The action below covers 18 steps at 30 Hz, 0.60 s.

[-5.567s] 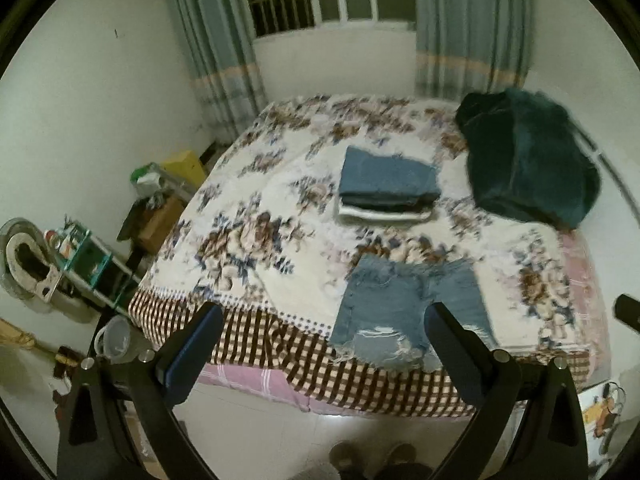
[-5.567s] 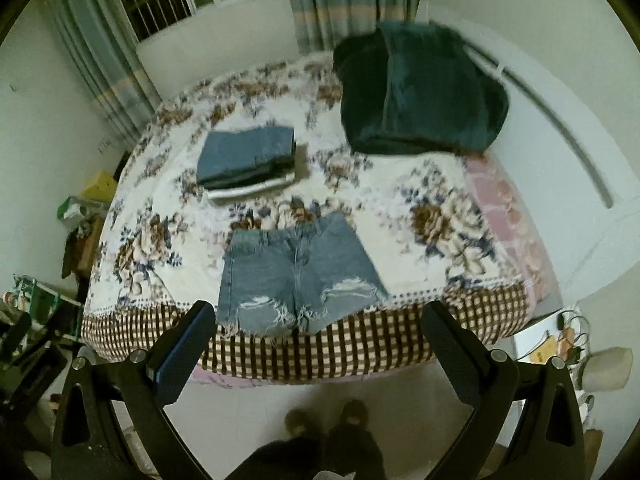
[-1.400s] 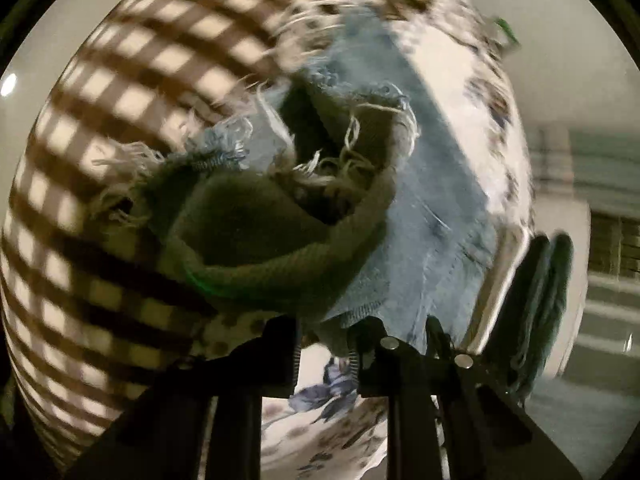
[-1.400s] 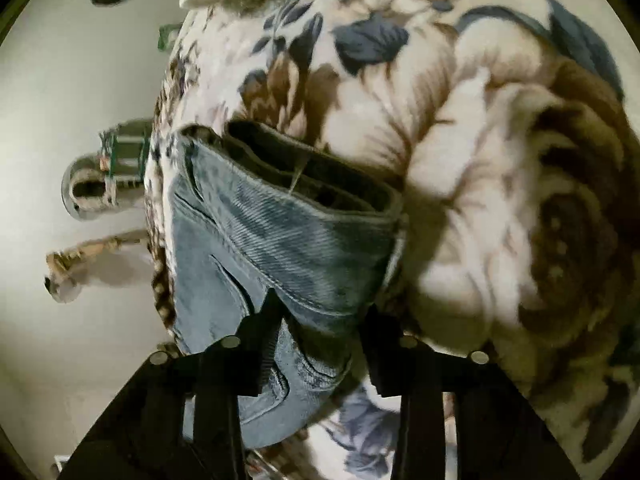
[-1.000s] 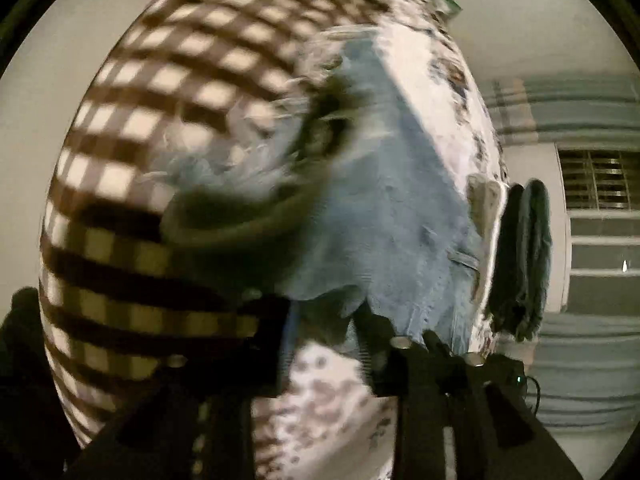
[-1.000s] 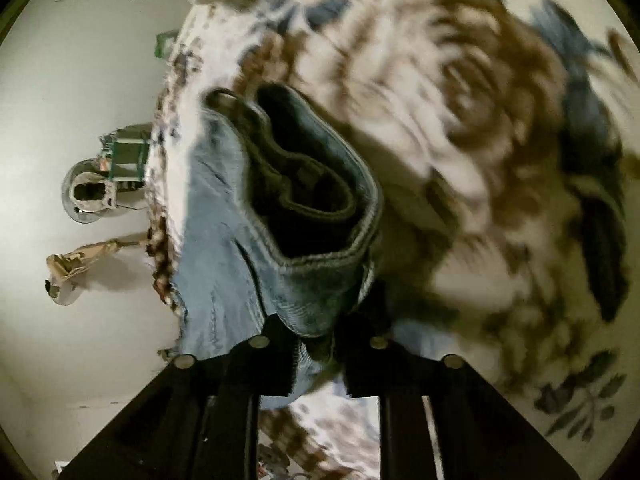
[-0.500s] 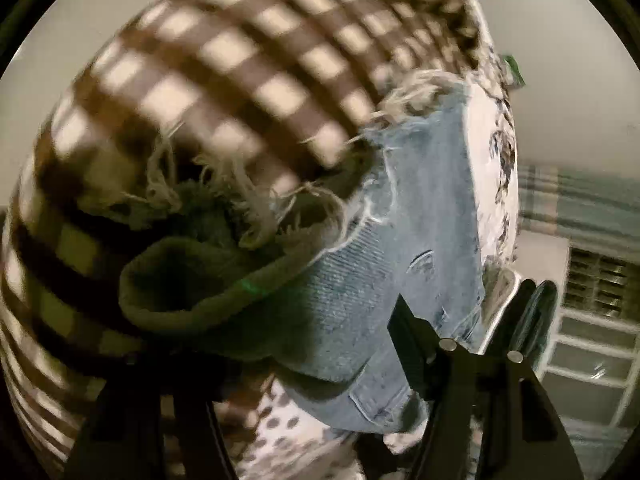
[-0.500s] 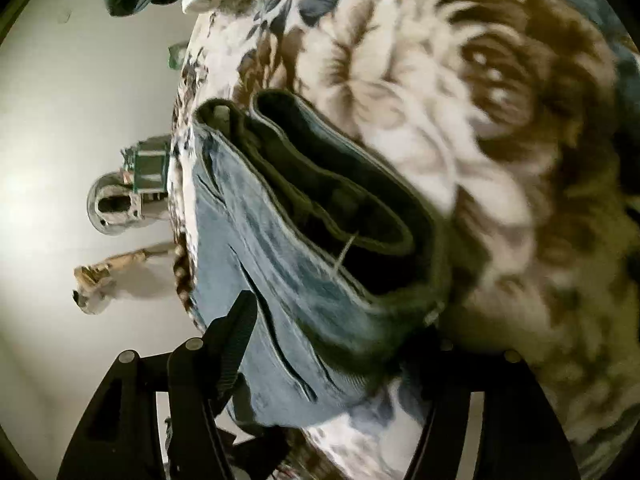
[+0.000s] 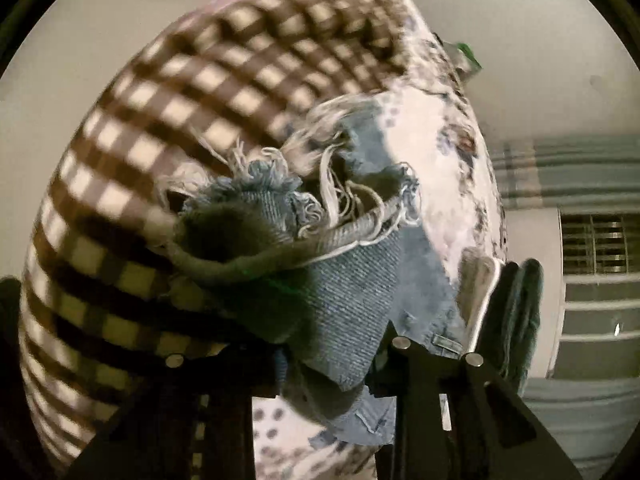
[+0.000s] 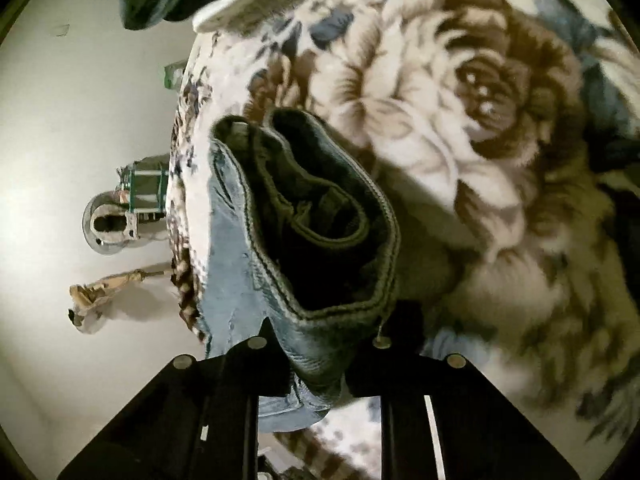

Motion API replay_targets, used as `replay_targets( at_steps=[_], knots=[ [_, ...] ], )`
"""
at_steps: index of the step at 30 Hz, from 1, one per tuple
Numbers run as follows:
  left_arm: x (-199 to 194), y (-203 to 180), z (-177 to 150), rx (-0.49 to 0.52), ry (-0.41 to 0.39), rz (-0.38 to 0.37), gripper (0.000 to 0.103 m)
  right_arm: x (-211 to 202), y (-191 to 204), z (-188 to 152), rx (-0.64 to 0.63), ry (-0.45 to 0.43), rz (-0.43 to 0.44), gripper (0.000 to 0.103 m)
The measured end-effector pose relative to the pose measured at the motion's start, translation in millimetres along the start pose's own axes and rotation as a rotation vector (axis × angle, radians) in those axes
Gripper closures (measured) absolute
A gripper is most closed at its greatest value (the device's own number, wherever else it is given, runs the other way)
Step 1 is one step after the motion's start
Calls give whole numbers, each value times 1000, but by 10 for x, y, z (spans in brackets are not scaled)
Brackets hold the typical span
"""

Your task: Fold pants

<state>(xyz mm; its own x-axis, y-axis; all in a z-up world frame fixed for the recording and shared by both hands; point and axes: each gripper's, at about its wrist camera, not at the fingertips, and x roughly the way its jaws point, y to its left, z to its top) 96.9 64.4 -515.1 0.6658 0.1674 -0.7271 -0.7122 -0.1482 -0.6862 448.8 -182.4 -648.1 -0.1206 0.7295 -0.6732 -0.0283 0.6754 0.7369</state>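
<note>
Light blue denim shorts (image 9: 360, 284) with frayed hems lie on the floral bed cover (image 9: 436, 168). My left gripper (image 9: 332, 364) is shut on the frayed leg hem, which bunches up in front of the camera. My right gripper (image 10: 320, 360) is shut on the waistband end of the shorts (image 10: 312, 236), whose opening gapes toward the camera. The shorts' fabric runs off to the left in the right wrist view (image 10: 228, 248). The fingertips are hidden by the denim.
The checked brown border of the cover (image 9: 168, 120) hangs at the bed's edge. A stack of folded clothes (image 9: 476, 300) and a dark green garment (image 9: 520, 312) lie further up the bed. A fan (image 10: 108, 224) stands on the floor beside the bed.
Half a second ago both grippers stood open around the denim; now both have closed on it. The left view has swung, showing more of the checked border.
</note>
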Motion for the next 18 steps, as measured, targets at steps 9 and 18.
replay_targets(
  at_steps=[9, 18],
  knots=[
    [-607, -1044, 313, 188, 78, -9, 78, -795, 665, -72, 56, -33, 27, 90],
    [-683, -2550, 410, 416, 194, -117, 79, -1946, 1372, 142, 112, -230, 64, 90]
  ],
)
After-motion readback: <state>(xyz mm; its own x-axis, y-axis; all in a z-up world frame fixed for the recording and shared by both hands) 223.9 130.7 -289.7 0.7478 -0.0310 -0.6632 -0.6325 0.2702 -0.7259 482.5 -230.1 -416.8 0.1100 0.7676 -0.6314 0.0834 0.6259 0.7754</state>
